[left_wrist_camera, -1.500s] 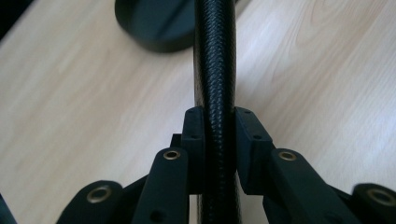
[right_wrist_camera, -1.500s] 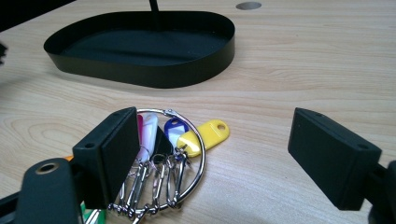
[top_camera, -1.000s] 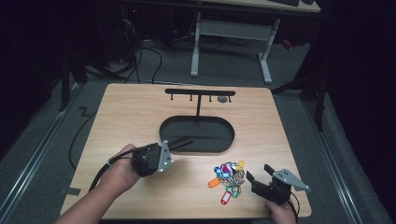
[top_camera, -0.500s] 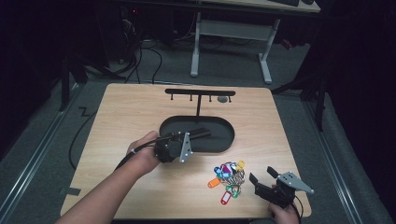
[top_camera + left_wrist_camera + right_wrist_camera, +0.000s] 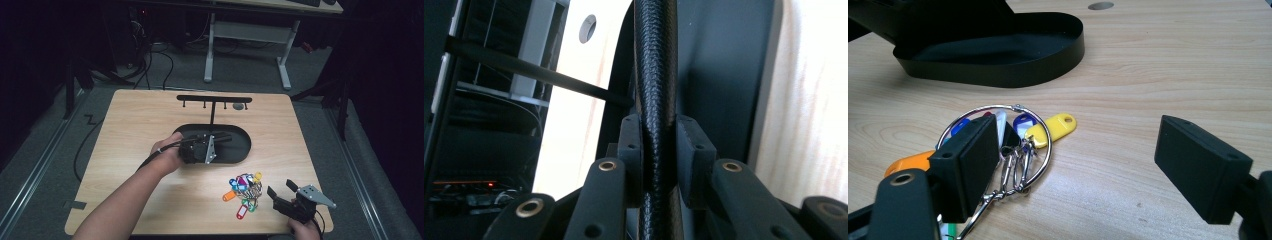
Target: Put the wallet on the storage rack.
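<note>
A black oval tray (image 5: 235, 150) sits near the middle of a light wooden desk (image 5: 135, 125). From it rises a thin black post topped by a crossbar with small hooks (image 5: 214, 99), toward twelve o'clock on the desk. A small grey disc (image 5: 239, 106) lies on the wood just beside the crossbar's end, toward one o'clock.

The left gripper (image 5: 200, 148) rests at the tray's nine o'clock side, held by the person's left hand (image 5: 167, 156), with the forearm coming in from seven o'clock. In the left gripper view its jaws are closed on a textured black cord (image 5: 655, 100) that runs straight up between them, over the tray's dark floor (image 5: 724, 75).

At about five o'clock from the tray lies a bunch of coloured key tags on a metal ring (image 5: 243, 192), with orange, blue, yellow and red tags. In the right gripper view the ring (image 5: 998, 145) lies flat on the wood with a yellow tag (image 5: 1053, 127) pointing away from it.

The right gripper (image 5: 287, 199) is near the desk's five o'clock corner, just beside the key bunch. Its jaws stand wide open, holding nothing; one jaw partly overlaps the ring in its own view.
</note>
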### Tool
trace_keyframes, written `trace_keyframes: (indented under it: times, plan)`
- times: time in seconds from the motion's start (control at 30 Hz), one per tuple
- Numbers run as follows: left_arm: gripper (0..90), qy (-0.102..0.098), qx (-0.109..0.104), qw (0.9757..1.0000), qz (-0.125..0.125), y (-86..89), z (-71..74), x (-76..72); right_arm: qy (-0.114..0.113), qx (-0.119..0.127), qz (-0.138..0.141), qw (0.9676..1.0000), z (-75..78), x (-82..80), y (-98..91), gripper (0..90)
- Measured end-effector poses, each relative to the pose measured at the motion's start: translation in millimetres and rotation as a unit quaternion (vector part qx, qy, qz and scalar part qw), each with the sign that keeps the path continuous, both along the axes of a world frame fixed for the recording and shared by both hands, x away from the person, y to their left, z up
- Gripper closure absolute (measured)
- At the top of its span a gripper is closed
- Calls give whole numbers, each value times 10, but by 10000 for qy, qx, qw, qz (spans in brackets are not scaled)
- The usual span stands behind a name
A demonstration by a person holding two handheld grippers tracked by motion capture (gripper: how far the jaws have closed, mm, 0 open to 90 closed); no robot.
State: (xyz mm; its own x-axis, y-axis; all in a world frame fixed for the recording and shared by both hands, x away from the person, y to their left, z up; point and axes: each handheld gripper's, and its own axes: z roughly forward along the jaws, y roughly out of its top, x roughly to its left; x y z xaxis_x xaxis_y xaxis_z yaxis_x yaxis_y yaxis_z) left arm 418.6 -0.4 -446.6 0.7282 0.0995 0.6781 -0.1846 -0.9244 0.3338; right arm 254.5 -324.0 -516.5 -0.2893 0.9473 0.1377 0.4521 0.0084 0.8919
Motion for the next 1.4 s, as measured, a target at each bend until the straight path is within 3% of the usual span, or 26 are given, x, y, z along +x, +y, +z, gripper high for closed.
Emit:
trace_keyframes:
  times: [0.27,0.47,0.63,0.73,0.87,1.13,1.4]
  plan:
    - [754,63,114,9998,-137,-87,-167,33,40,7,0,10000,-13,-4,1,182]
    - [748,251,27,9991,-339,-96,-192,-1,91,-6,-46,9999,-23,-6,-1,188]
    - [717,664,-11,9976,-189,-83,-170,17,86,-14,-28,10000,-21,-9,5,188]
    - [660,965,-39,9953,-84,-46,-156,25,98,-16,-31,9999,-23,-7,6,188]
    - [669,1212,-79,9926,-9,18,-155,22,101,-24,-29,9999,-23,-7,8,189]
    - [751,1259,-121,9917,233,73,-224,102,104,-64,2,9999,-19,-8,38,189]
    - [725,1284,-523,9893,447,90,-182,137,136,-63,6,9999,-30,-2,26,189]
